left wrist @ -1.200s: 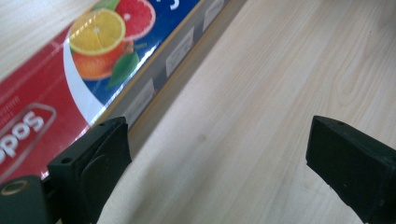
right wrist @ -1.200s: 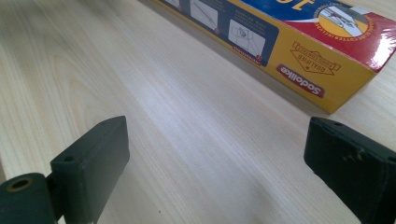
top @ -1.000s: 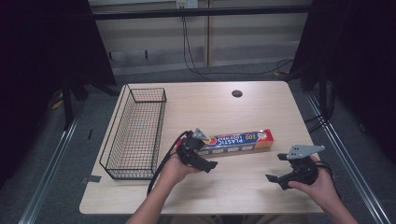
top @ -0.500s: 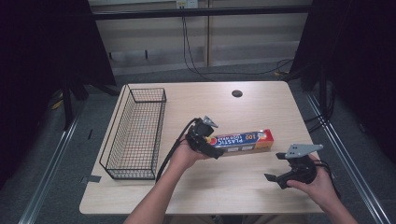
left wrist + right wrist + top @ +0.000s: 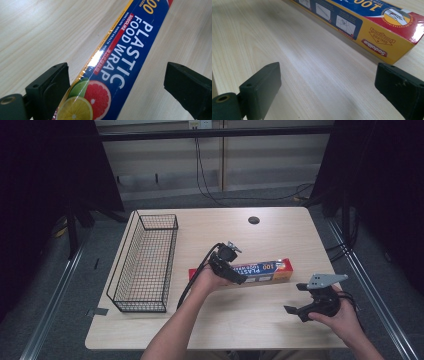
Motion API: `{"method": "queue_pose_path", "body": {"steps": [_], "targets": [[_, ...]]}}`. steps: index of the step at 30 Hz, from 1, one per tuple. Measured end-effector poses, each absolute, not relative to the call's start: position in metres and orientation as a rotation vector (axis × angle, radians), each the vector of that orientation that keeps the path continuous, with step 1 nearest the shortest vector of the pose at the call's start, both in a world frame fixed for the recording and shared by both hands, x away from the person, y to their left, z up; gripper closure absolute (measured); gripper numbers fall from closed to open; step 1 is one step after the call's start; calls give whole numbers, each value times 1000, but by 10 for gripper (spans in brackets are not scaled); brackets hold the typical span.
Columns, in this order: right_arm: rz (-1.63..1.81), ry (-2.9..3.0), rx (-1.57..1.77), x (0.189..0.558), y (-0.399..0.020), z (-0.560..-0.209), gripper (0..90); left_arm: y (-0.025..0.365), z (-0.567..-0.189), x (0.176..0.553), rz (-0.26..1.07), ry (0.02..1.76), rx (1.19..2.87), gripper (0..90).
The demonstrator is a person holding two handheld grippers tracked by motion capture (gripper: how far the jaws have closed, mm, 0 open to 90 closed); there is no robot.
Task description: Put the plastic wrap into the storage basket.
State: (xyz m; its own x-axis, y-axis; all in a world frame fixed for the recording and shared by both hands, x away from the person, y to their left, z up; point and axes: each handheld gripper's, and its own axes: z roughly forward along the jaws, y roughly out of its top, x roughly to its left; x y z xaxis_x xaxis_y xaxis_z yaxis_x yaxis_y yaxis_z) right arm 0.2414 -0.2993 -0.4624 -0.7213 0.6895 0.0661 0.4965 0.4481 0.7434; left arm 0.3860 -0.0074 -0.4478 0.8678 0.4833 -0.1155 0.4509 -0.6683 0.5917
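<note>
Pale wooden table [image 5: 200, 325] under dim light, dark curtains on both sides. At table centre lies a long plastic wrap box [image 5: 272, 270], flat, running from nine to three o'clock. The left gripper [image 5: 239, 279] sits over the box's nine o'clock half, jaws spread wide either side of it, not clamped; its cable trails toward six. The right gripper [image 5: 292, 300] hovers at four o'clock, jaws also released, well apart from the box. A black wire basket [image 5: 145, 265] stands at nine o'clock. A small dark round hole [image 5: 254, 220] lies at twelve.
</note>
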Motion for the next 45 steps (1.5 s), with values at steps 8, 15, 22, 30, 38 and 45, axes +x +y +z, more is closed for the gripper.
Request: {"method": "queue_pose_path", "body": {"steps": [8,15,22,30,38,45], "targets": [[1143,2462,1030,242,-300,-463,68,-8,-454,392,65,734,2413,61],[1139,2469,1035,243,-299,-464,69,-10,-458,394,40,728,2427,99],[1149,2469,1037,243,-300,-464,72,-13,-463,396,11,748,2405,117],[1155,2466,1037,243,-301,-463,72,-15,-463,393,60,710,2456,139],[1156,2465,1040,244,-301,-463,72,-14,-459,388,62,638,2529,232],[1164,2469,1038,243,-300,-462,72,-15,-455,385,13,666,2555,333]]}}
